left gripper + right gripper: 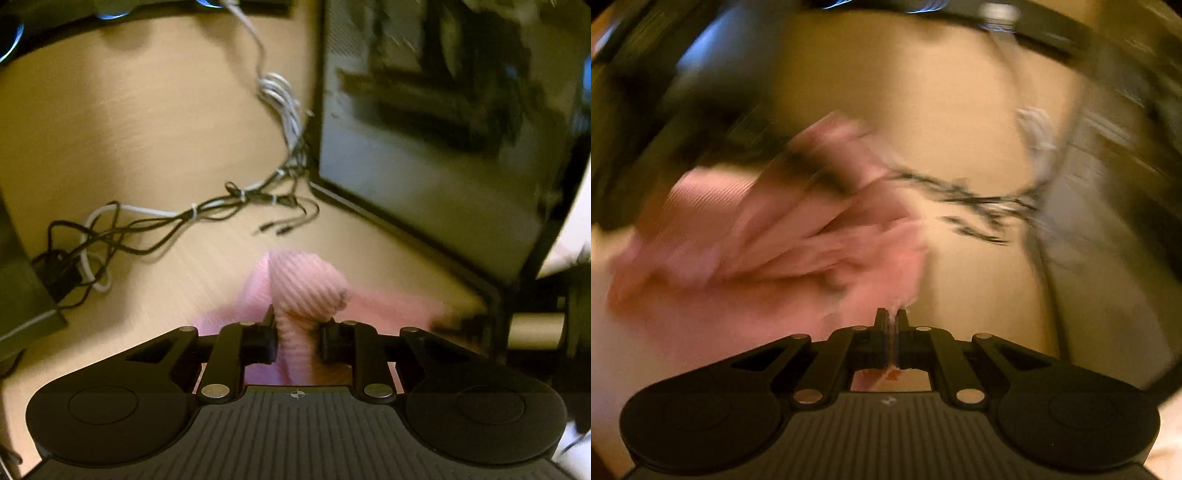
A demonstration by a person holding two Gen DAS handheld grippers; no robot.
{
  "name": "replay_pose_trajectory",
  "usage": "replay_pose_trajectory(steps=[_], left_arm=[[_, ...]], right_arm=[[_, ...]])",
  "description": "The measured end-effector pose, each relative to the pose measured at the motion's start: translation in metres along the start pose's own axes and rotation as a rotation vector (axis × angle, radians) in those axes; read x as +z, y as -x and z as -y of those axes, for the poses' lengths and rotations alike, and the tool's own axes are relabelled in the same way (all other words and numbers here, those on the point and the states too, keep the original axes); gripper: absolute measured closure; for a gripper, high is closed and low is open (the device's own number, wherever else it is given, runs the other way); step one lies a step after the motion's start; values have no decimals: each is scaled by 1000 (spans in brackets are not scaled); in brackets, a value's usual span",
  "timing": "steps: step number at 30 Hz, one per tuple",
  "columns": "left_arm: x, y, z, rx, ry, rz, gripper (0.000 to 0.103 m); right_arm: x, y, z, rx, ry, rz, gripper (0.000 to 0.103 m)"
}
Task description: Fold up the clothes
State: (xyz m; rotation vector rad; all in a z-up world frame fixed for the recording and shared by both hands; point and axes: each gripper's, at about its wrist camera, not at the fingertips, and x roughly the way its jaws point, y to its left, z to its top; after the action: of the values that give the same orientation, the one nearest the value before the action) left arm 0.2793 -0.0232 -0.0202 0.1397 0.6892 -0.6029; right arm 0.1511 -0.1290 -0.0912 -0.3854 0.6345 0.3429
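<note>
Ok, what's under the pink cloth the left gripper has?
Under the pink ribbed cloth, held by the left gripper, lies the light wooden table. Black and white cables lie apart from it. Whatever sits directly beneath its folds is hidden.

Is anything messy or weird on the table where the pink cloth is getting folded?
Yes. A tangle of black and white cables sprawls loose across the light wooden table, just beyond the pink ribbed cloth. That looks odd for a folding spot, since the cloth might snag on it. The right wrist view is too blurred to judge more.
</note>
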Motion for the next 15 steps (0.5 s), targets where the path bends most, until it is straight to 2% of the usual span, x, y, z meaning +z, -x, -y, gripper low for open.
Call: replay_pose_trajectory(steps=[3, 5, 8, 9, 10, 12, 15], left_arm=[[11, 5, -19, -88, 116, -5, 80], [13, 6, -24, -164, 179, -17, 80], [3, 0, -10, -245, 169, -61, 76], [-2, -3, -5, -274, 170, -79, 70], [-7, -7, 0, -297, 175, -93, 65], [-17, -19, 11, -339, 190, -124, 63], [-30, -34, 18, -394, 227, -171, 53]], right_arm=[[-9, -13, -30, 22, 159, -46, 100], [-16, -18, -38, 1, 228, -56, 100], [-22, -18, -42, -46, 321, -60, 100], [-23, -17, -43, -63, 352, -60, 100], [-25, -16, -43, -63, 357, -63, 100], [-27, -12, -42, -51, 344, -68, 99], [-29, 0, -33, 1, 254, -78, 94]])
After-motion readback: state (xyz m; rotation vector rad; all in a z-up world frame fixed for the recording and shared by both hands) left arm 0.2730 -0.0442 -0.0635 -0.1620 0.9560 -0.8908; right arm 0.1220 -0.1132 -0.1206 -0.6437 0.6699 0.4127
